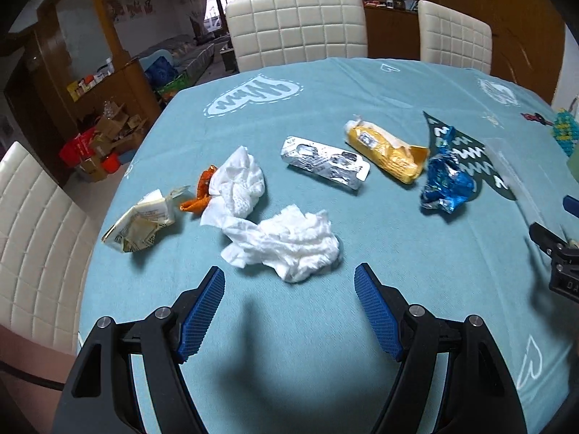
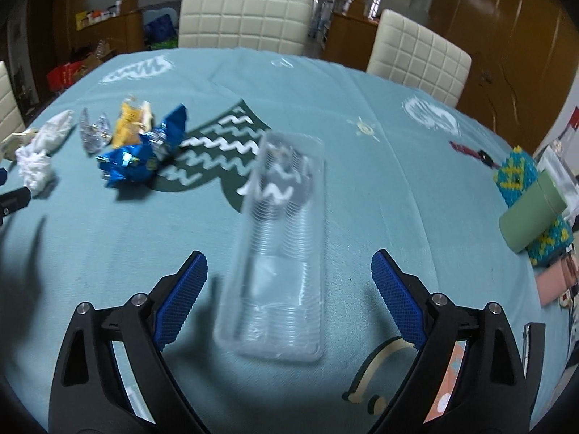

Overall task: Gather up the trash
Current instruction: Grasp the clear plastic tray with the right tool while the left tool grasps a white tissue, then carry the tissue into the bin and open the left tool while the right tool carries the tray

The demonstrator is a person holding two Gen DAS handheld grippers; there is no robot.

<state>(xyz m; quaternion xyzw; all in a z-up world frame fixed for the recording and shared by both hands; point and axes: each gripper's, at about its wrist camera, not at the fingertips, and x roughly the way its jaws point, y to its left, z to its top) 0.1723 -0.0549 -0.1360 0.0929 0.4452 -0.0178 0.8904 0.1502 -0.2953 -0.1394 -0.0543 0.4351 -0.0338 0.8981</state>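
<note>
Trash lies on a blue tablecloth [image 1: 325, 325]. In the left wrist view, my left gripper [image 1: 289, 282] is open, just in front of a crumpled white tissue [image 1: 289, 242]. Behind lie a second tissue [image 1: 239, 181], an orange scrap [image 1: 201, 195], a crumpled paper wrapper [image 1: 141, 224], a silver blister pack [image 1: 324, 162], a yellow wrapper [image 1: 385, 148] and a blue foil wrapper [image 1: 445, 181]. In the right wrist view, my right gripper [image 2: 289, 267] is open around the near end of a clear plastic tray [image 2: 278, 253], not touching it. The blue foil wrapper [image 2: 141, 159] lies far left.
White padded chairs [image 1: 296, 25] stand behind the table and one [image 1: 32, 224] at the left. At the right edge in the right wrist view are a green cylinder [image 2: 532, 213], a knitted blue-yellow item [image 2: 517, 173] and pink items [image 2: 557, 278].
</note>
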